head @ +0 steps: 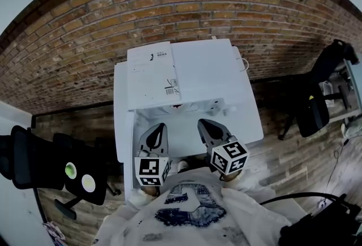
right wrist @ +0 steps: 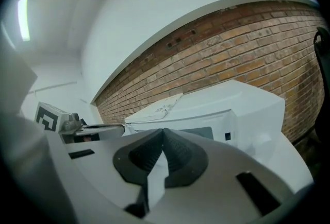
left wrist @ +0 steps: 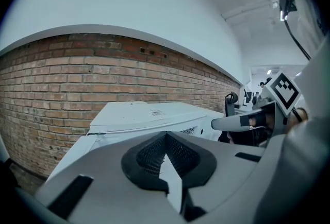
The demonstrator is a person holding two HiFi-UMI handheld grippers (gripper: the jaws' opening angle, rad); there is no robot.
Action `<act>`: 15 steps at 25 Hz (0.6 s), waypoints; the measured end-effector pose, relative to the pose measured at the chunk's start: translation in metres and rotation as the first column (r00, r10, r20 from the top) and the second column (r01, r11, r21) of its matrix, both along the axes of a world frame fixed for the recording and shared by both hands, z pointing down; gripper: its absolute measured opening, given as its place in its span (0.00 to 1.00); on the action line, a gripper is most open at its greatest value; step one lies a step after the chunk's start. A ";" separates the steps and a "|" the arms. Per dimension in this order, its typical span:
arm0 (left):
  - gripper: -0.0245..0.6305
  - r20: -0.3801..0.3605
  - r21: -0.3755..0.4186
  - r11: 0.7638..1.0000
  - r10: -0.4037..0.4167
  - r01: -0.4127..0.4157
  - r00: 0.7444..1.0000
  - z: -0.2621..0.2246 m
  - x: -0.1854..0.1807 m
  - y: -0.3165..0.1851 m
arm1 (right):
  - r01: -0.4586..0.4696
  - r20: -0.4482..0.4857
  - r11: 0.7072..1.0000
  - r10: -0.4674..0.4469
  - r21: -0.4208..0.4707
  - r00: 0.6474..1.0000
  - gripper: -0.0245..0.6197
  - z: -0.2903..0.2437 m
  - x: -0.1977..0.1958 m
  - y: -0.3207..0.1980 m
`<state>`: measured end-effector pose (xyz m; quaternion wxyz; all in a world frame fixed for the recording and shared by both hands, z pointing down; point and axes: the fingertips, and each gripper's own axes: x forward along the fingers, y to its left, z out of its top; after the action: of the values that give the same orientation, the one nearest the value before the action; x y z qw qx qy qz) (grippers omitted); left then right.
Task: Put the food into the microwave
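- Head view showed the white microwave (head: 206,72) standing on a white worktop (head: 246,126), its back to the brick wall (head: 186,7) and its front toward the person.
- Left gripper (head: 160,132) hung over the worktop's near edge, short of the microwave, jaws clenched on nothing.
- Right gripper (head: 205,125) was just beside it, jaws likewise pressed together and empty.
- Black office chairs (head: 314,103) stood on either side, apart from the worktop.
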<state>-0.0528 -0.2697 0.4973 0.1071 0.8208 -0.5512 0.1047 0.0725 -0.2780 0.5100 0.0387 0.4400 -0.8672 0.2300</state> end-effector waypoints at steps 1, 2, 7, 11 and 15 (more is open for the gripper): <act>0.05 0.001 -0.001 1.000 0.000 0.000 1.000 0.001 0.000 -0.001 | 0.001 -0.006 1.000 -0.001 0.004 1.000 0.06 0.000 0.000 0.000; 0.05 0.003 -0.002 1.000 0.000 0.000 1.000 0.002 0.000 -0.001 | 0.000 -0.012 1.000 0.000 0.009 1.000 0.06 0.000 0.000 0.000; 0.05 0.004 -0.005 1.000 0.006 -0.006 1.000 0.004 0.001 -0.003 | -0.003 -0.022 1.000 0.003 0.017 1.000 0.06 0.001 0.000 -0.001; 0.05 0.003 -0.011 1.000 0.010 -0.010 1.000 0.003 0.002 -0.001 | -0.004 -0.018 1.000 0.004 0.012 1.000 0.06 0.000 0.000 0.000; 0.05 0.002 -0.013 1.000 0.010 -0.010 1.000 0.003 0.001 -0.001 | -0.003 -0.016 1.000 0.003 0.010 1.000 0.06 0.000 -0.001 0.002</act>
<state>-0.0515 -0.2703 0.4999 0.1110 0.8228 -0.5464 0.1096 0.0713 -0.2762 0.5100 0.0429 0.4433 -0.8673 0.2223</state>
